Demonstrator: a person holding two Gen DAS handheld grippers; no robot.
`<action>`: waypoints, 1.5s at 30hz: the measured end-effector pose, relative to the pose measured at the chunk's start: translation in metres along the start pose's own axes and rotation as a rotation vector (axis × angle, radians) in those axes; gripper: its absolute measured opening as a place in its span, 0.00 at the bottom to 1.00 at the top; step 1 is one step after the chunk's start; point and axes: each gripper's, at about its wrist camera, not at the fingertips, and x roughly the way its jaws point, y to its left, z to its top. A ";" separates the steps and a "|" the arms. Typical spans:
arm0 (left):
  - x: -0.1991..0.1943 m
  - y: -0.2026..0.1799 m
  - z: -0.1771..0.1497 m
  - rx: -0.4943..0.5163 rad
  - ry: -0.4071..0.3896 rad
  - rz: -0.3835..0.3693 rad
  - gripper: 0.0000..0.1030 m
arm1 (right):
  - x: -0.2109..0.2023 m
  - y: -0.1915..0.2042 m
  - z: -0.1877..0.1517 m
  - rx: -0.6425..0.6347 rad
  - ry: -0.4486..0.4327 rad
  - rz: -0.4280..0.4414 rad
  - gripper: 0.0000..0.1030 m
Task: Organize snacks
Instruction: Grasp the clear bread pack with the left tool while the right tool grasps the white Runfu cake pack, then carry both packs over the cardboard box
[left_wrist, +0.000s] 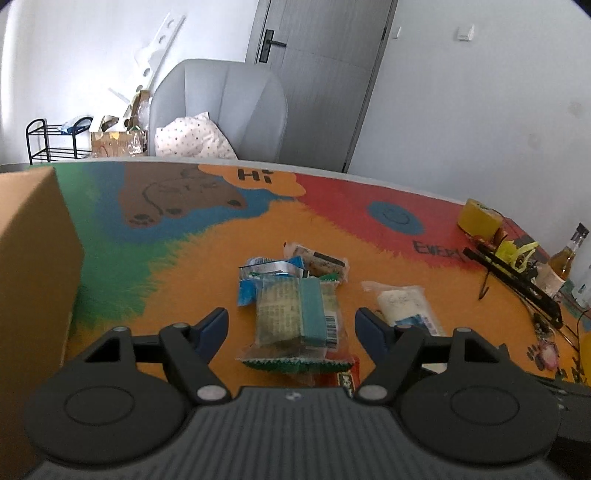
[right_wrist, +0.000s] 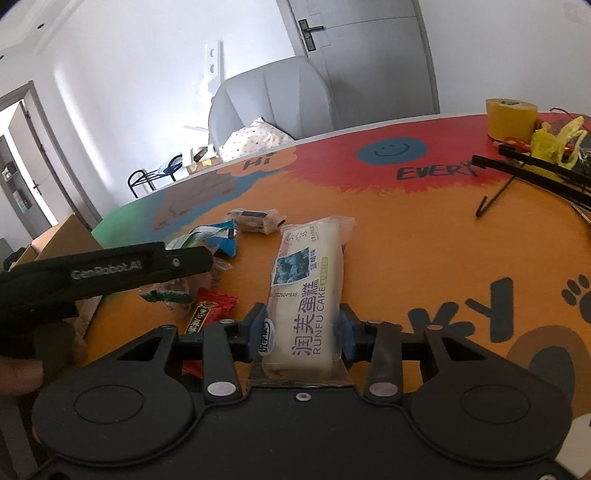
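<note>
Nearest in the right wrist view, the right gripper (right_wrist: 301, 334) has its blue pads pressed against both long sides of a white Runfu Cake packet (right_wrist: 306, 291), which lies lengthwise on the orange part of the painted tabletop (right_wrist: 424, 258) and points away toward the far edge. Left of it lie a red sachet (right_wrist: 207, 314) and a green-edged wrapper (right_wrist: 166, 295), and above those the black body of the left gripper reaches in from the left. In the left wrist view, the left gripper (left_wrist: 291, 325) stands wide, its blue pads on either side of a clear biscuit packet with a teal band (left_wrist: 299, 314) and not touching it. That packet lies on the near end of a small pile; just beyond it are a blue and silver packet (left_wrist: 266, 271) and a clear-wrapped brown bar (left_wrist: 317, 260). The cake packet shows again to the right of the pile. A cardboard box (left_wrist: 33, 258) stands at the left edge of the table. Farther right sit a yellow tape roll (left_wrist: 478, 216), a black bar on thin legs (left_wrist: 513, 277) and a glass bottle (left_wrist: 569, 251). Past the table's far rim stands a grey armchair (left_wrist: 221, 107) with a dotted cushion (left_wrist: 188, 138), then a grey door (left_wrist: 317, 74).
</note>
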 end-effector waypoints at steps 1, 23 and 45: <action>0.002 0.000 0.000 0.001 0.002 0.000 0.73 | 0.000 0.000 0.000 0.005 -0.003 0.004 0.42; -0.018 0.010 0.000 -0.016 -0.025 0.007 0.47 | -0.002 0.019 0.001 -0.059 -0.069 -0.077 0.29; -0.091 0.024 0.005 -0.021 -0.157 0.001 0.47 | -0.051 0.057 0.009 -0.079 -0.198 -0.022 0.28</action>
